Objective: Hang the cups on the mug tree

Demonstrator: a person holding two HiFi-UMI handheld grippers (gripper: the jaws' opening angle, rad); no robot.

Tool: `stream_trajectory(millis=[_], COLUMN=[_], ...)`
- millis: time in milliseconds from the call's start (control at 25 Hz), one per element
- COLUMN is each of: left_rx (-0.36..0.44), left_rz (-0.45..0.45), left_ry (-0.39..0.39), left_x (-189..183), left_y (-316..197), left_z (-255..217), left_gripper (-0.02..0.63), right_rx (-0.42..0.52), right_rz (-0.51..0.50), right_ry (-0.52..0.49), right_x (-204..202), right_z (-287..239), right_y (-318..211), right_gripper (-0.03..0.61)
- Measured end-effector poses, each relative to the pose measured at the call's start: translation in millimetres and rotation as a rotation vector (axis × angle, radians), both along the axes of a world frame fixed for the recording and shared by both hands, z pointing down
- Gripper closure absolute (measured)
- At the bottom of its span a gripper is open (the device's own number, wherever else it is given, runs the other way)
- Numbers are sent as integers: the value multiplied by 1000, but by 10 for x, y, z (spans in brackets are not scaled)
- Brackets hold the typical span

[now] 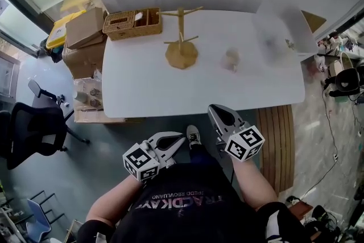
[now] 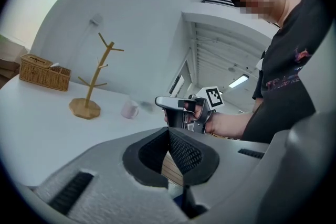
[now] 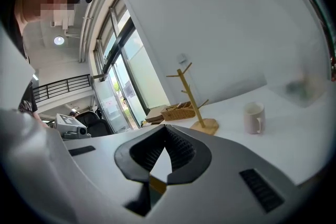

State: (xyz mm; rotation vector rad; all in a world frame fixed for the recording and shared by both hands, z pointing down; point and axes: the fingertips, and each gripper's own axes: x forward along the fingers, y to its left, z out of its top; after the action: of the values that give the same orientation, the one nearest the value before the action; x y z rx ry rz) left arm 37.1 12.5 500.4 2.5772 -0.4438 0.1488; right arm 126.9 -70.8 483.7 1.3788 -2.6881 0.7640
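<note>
A wooden mug tree [image 1: 181, 38] stands bare near the far edge of the white table [image 1: 148, 88]. To its right a pale pink cup [image 1: 231, 58] rests on the table. Both grippers hover in front of the near table edge, close to the person's body: the left gripper [image 1: 180, 140] and the right gripper [image 1: 214, 110], each shut and holding nothing. The left gripper view shows the tree [image 2: 93, 81], the cup [image 2: 129, 109] and the right gripper [image 2: 184, 113] beyond its closed jaws. The right gripper view shows the tree [image 3: 191, 97] and the cup [image 3: 254, 117].
A wicker basket [image 1: 132, 23] sits at the table's far left corner. A blurry clear container [image 1: 282, 28] occupies the far right end. Cardboard boxes [image 1: 85, 40] and an office chair [image 1: 34, 128] stand left of the table. A wooden slatted board [image 1: 278, 139] lies on the floor at right.
</note>
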Motion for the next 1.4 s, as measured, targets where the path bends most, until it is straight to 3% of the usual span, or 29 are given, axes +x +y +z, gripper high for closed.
stream_trajectory(millis=[520, 720, 840, 1040, 1400], left_rx=[-12, -10, -14, -20, -37], left_rz=[47, 49, 25, -19, -38], left_ry=[-19, -42, -48, -43, -41], left_x=[663, 801, 863, 1015, 1238], left_y=[-620, -806, -949, -1156, -1242], left_z=[90, 131, 168, 213, 245], left_gripper=[618, 618, 618, 618, 618], right_rx=[-63, -92, -126, -159, -192], right_rz=[203, 265, 291, 312, 340], right_ry=[92, 173, 196, 283, 346], right_x=[1113, 1433, 1578, 1748, 1854], right_z=[517, 786, 986, 1308, 1681], right_y=[-702, -919, -1060, -1270, -1560], right_gripper=[565, 561, 495, 489, 488])
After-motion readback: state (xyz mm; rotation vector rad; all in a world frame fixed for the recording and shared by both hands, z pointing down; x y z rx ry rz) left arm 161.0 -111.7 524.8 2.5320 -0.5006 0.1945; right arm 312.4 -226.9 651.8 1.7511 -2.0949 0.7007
